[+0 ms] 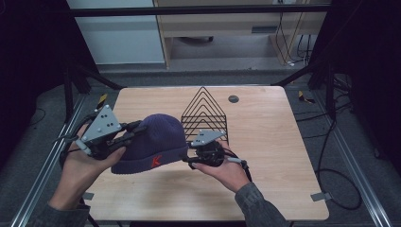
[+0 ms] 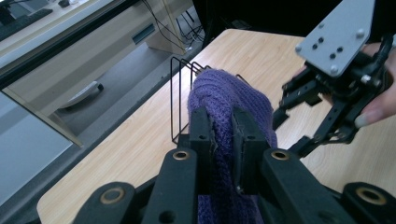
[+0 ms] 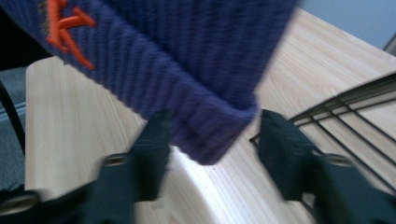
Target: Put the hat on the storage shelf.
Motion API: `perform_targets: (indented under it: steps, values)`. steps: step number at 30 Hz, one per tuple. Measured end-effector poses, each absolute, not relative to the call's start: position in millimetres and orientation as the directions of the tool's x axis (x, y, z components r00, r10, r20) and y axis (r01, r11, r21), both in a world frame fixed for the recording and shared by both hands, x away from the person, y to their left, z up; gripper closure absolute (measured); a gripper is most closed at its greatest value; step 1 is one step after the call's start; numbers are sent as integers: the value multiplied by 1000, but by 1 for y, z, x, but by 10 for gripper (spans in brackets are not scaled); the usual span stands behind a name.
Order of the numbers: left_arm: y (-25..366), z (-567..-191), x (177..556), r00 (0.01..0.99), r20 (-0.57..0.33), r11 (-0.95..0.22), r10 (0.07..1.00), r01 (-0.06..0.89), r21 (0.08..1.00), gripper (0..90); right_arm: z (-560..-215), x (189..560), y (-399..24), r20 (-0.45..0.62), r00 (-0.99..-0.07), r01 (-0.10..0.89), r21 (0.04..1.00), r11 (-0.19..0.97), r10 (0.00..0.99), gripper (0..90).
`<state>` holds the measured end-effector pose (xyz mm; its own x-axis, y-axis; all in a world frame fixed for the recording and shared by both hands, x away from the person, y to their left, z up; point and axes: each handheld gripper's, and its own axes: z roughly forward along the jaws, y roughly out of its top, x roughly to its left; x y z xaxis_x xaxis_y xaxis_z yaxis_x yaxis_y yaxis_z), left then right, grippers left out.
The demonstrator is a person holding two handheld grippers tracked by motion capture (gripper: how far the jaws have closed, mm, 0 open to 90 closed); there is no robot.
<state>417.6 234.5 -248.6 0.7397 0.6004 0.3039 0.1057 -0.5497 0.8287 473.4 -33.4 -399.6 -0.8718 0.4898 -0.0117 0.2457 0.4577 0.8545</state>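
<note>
A purple knit beanie with an orange letter on its brim hangs just above the wooden table. My left gripper comes in from the left and is shut on the beanie's crown; in the left gripper view the knit is pinched between the two jaws of the left gripper. My right gripper is at the brim's right end. In the right gripper view the brim's corner hangs between the open jaws of the right gripper, with a gap on each side. The right gripper also appears in the left gripper view, beyond the beanie.
A black wire rack with a peaked top stands on the table right behind the beanie and the right gripper. A small dark round disc lies near the far edge. Bare tabletop stretches to the right and along the front.
</note>
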Motion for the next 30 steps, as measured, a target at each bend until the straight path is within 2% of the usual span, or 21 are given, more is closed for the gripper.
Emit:
perform_targets:
  steps: [5, 8, 19, 30]
  values:
    - [236, -246, 423, 742, 277, -522, 611, 114, 845, 802, -395, 475, -32, -7, -878, 236, 864, 445, 478, 710]
    - [238, -243, 425, 734, 266, -508, 625, 123, 853, 801, -391, 472, -36, -18, -880, 221, 870, 442, 475, 764]
    - [217, -215, 455, 728, 228, -436, 646, 107, 893, 795, -341, 464, -79, -84, -843, 185, 882, 433, 532, 789]
    - [175, -197, 514, 736, 213, -406, 642, 91, 909, 795, -308, 504, -124, -76, -763, 231, 895, 382, 642, 794]
